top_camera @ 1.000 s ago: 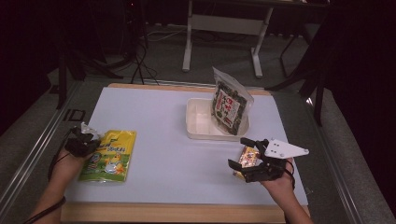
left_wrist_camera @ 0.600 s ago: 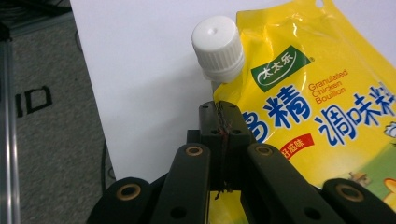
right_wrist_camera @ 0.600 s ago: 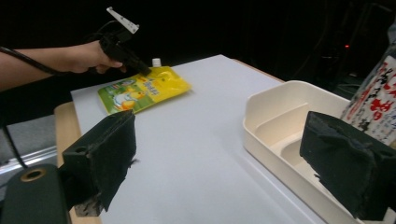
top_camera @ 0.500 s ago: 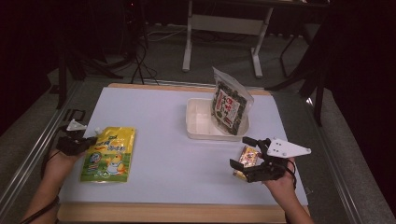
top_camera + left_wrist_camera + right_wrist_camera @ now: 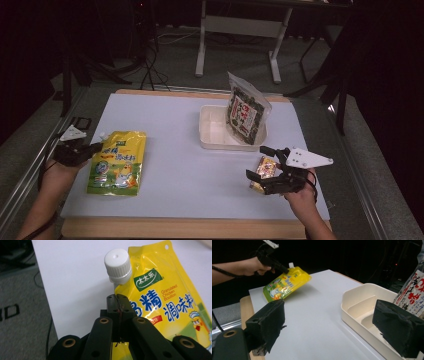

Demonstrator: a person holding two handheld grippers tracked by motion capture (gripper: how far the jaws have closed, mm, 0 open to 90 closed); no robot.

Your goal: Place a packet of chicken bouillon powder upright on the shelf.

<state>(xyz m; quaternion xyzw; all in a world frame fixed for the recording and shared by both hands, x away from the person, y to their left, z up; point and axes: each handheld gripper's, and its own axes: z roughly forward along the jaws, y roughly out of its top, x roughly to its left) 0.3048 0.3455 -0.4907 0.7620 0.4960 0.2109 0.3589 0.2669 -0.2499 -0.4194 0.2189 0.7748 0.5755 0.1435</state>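
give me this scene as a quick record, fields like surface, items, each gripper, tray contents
surface: white table top
left gripper: shut on the edge of the yellow pouch, just below its white cap
yellow pouch: one end lifted off the table in the right gripper view
right gripper: open, jaws wide apart, around a small gold packet on the table
tray: cream, divided
tray contents: dark seaweed bag standing in its right side; left side bare
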